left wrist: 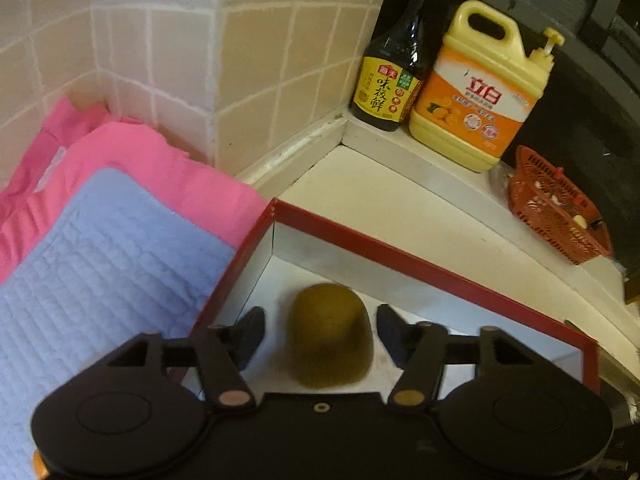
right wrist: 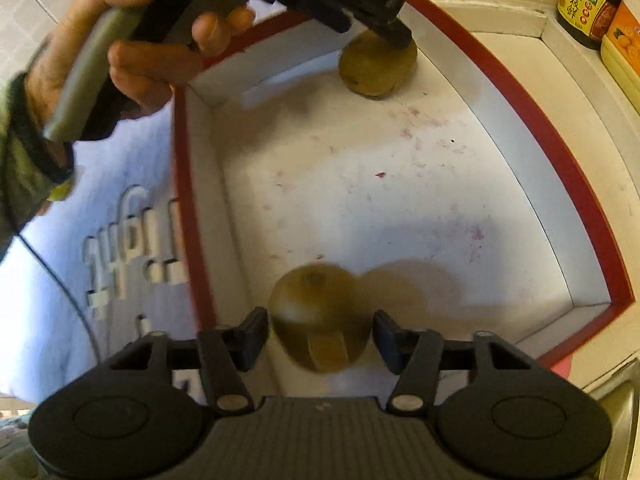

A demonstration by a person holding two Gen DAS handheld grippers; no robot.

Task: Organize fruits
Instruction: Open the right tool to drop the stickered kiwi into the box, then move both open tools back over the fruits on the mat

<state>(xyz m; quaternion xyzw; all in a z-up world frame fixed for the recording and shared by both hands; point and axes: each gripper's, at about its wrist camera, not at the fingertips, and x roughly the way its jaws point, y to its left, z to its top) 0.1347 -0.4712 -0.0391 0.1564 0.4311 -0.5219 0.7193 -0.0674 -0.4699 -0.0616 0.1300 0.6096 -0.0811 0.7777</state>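
Observation:
A shallow white box with a red rim (left wrist: 400,258) lies on the counter. In the left wrist view a brown kiwi (left wrist: 330,336) sits in the box's far left corner, between the jaws of my left gripper (left wrist: 320,330). The jaws stand open, with a gap on each side of the fruit. In the right wrist view a second kiwi (right wrist: 320,316) rests on the box floor (right wrist: 400,200) near its front edge. My right gripper (right wrist: 320,334) is open around it, pads just clear. The first kiwi (right wrist: 376,66) shows at the far corner under the left gripper's fingers (right wrist: 394,34).
A dark sauce bottle (left wrist: 394,80) and a yellow detergent jug (left wrist: 480,96) stand on the ledge behind the box, next to a red mesh basket (left wrist: 556,208). Pink cloth (left wrist: 160,168) and blue cloth (left wrist: 100,264) lie left of the box. A hand (right wrist: 132,64) holds the left gripper.

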